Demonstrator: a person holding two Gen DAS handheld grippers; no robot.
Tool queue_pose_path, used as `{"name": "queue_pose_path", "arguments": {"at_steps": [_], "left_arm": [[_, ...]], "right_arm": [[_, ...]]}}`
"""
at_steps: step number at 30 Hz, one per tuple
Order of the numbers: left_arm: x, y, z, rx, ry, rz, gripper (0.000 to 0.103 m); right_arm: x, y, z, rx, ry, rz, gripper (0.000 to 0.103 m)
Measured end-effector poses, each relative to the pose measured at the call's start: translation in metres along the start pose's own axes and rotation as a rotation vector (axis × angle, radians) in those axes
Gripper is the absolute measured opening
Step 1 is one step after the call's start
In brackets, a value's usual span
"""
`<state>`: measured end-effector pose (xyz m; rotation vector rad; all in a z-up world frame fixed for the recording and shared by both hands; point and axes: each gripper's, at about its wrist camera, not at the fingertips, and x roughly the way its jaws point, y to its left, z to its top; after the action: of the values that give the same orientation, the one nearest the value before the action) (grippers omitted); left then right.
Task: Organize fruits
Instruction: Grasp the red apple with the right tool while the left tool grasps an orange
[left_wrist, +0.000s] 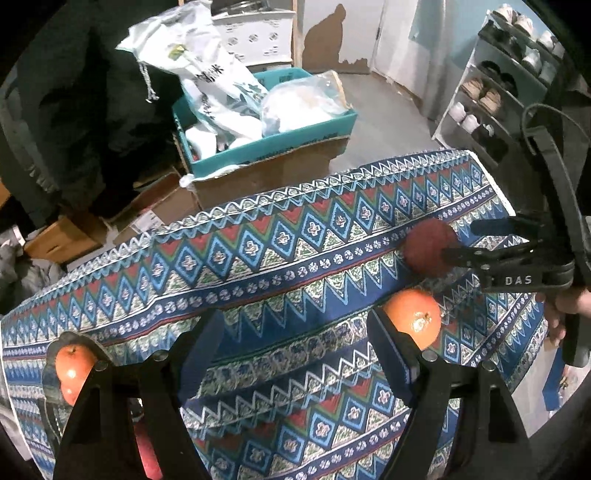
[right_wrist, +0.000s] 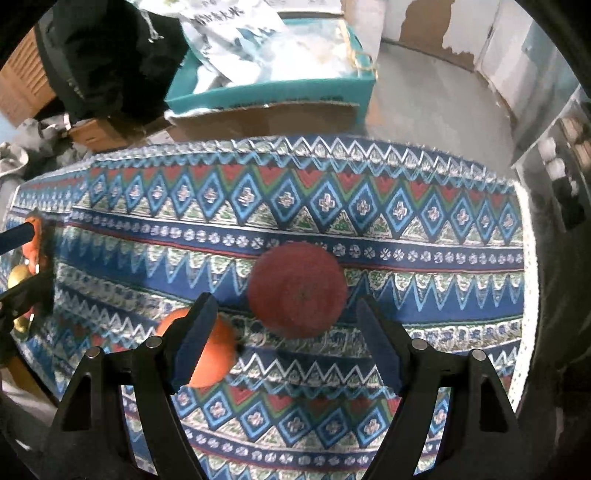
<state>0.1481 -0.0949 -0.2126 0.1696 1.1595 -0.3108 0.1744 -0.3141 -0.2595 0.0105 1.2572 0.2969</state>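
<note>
A dark red round fruit lies on the patterned tablecloth. My right gripper hangs over it, open; the fruit sits just past the fingertips with a gap on each side. In the left wrist view the same red fruit shows with the right gripper straddling it. An orange rests beside it, outside the right finger of my left gripper, which is open with only cloth between its pads. The orange is partly hidden behind the right gripper's left finger.
A clear bowl holding orange-red fruits stands at the table's left edge. Beyond the far edge sits a teal box of bags on a cardboard carton. A shoe rack stands at the right. A hand holds the right gripper.
</note>
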Motion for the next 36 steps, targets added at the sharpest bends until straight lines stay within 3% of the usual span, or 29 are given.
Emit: {"name": "queue_pose_path", "arguments": {"at_steps": [9, 18, 26, 36], "left_arm": [[0.032, -0.007, 0.009, -0.013, 0.053, -0.020, 0.081], [0.042, -0.032, 0.008, 0.019, 0.071, -0.058, 0.081], [0.039, -0.072, 0.003, 0.089, 0.066, -0.109, 0.087], [0.056, -0.107, -0.007, 0.140, 0.115, -0.129, 0.087]], "right_arm": [[0.045, -0.006, 0.008, -0.017, 0.062, 0.008, 0.079], [0.055, -0.005, 0.008, -0.017, 0.057, -0.002, 0.077], [0.014, -0.019, -0.004, 0.025, -0.016, -0.028, 0.077], [-0.011, -0.036, -0.061, 0.065, -0.006, -0.006, 0.077]]}}
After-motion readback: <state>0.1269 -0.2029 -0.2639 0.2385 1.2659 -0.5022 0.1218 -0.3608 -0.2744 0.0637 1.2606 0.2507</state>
